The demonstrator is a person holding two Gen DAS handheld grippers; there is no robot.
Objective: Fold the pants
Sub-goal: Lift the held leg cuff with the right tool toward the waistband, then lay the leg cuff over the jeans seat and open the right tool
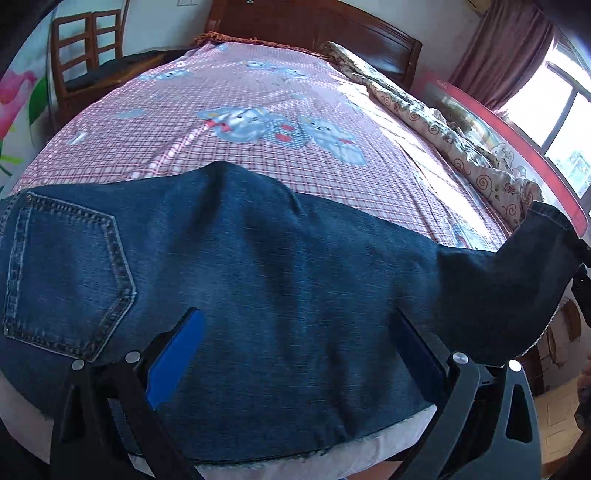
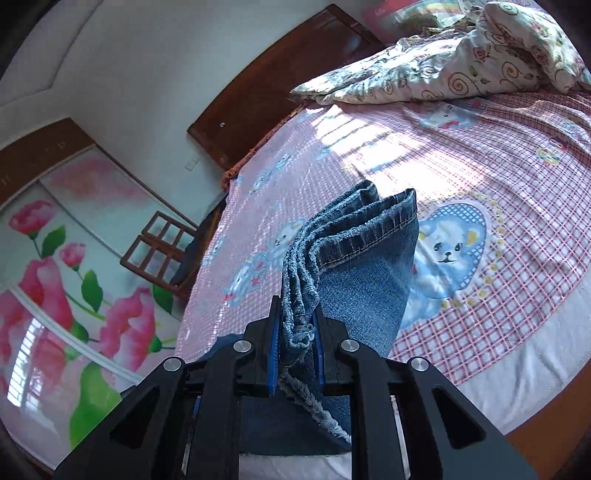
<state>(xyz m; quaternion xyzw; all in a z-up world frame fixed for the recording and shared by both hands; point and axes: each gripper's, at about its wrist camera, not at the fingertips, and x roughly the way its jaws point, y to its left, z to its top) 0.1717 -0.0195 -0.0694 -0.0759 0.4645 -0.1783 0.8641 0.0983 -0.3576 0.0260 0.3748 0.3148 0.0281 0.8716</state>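
Pink checked bedding with cartoon bears covers the bed [image 1: 258, 92], which fills the space ahead of both tongs, with a dark wooden headboard [image 1: 314, 26] at its far end and a rumpled floral quilt [image 1: 443, 125] bunched along the far right side. Blue denim pants [image 1: 258, 266] lie across the near edge of the bed, directly beneath and in front of the left tongs [image 1: 297, 334], whose blue-padded fingers stand spread wide apart over the cloth without gripping it. A stitched back pocket [image 1: 66, 280] sits just left of the left finger, and one leg end rises off the bed toward the far right of that view. In the right wrist view, the right tongs [image 2: 297, 332] are pressed together on the bunched hems [image 2: 354, 236] of the pants, with the frayed cuff edges pinched between the blue pads and the stitched hem standing up just beyond the tips, lifted above the bedding. A wooden chair [image 2: 162, 251] stands to the left beside the bed, and a wardrobe [image 2: 55, 266] with large pink painted flowers fills the far left.
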